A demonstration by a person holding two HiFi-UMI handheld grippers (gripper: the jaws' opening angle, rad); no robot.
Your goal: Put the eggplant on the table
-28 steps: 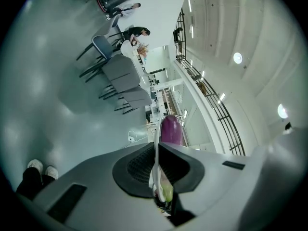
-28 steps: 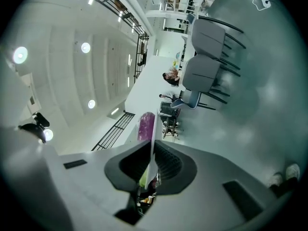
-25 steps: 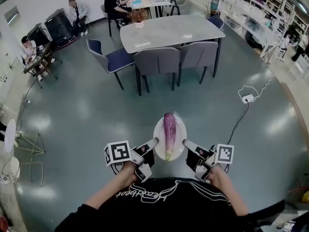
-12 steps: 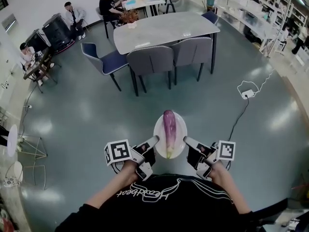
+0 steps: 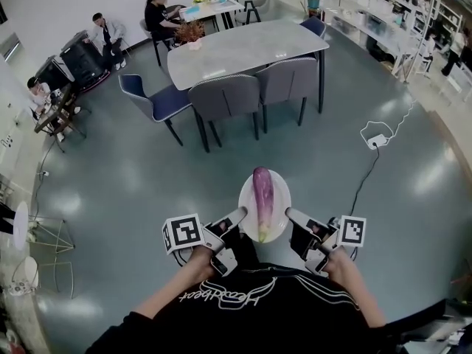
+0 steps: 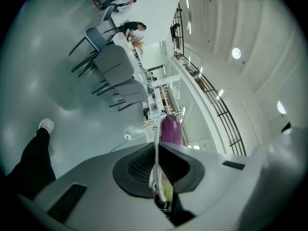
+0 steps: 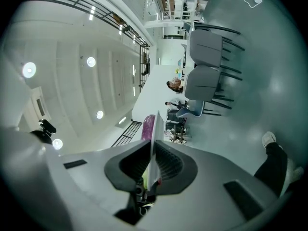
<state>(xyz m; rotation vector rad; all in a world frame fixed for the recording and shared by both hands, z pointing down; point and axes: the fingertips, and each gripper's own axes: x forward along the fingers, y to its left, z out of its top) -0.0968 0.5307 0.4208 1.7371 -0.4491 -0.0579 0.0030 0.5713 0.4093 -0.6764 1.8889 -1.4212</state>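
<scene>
A purple eggplant (image 5: 262, 198) with a green stem end lies lengthwise on a white plate (image 5: 280, 198), carried in the air in front of the person. My left gripper (image 5: 240, 216) is shut on the plate's left rim and my right gripper (image 5: 289, 215) is shut on its right rim. In the left gripper view the plate's edge (image 6: 155, 165) runs between the closed jaws with the eggplant (image 6: 171, 130) above. The right gripper view shows the plate's edge (image 7: 153, 153) pinched likewise, with the eggplant (image 7: 148, 126) behind it. A grey table (image 5: 243, 46) stands ahead.
Grey and blue chairs (image 5: 225, 98) line the table's near side; a plant pot (image 5: 193, 43) sits on it. A white power strip and cable (image 5: 377, 140) lie on the floor at right. People sit at the far left and back. Shelves (image 5: 398, 28) line the right wall.
The table and chairs have shifted left and lower in the head view as the person walks on; both grippers keep their hold on the plate.
</scene>
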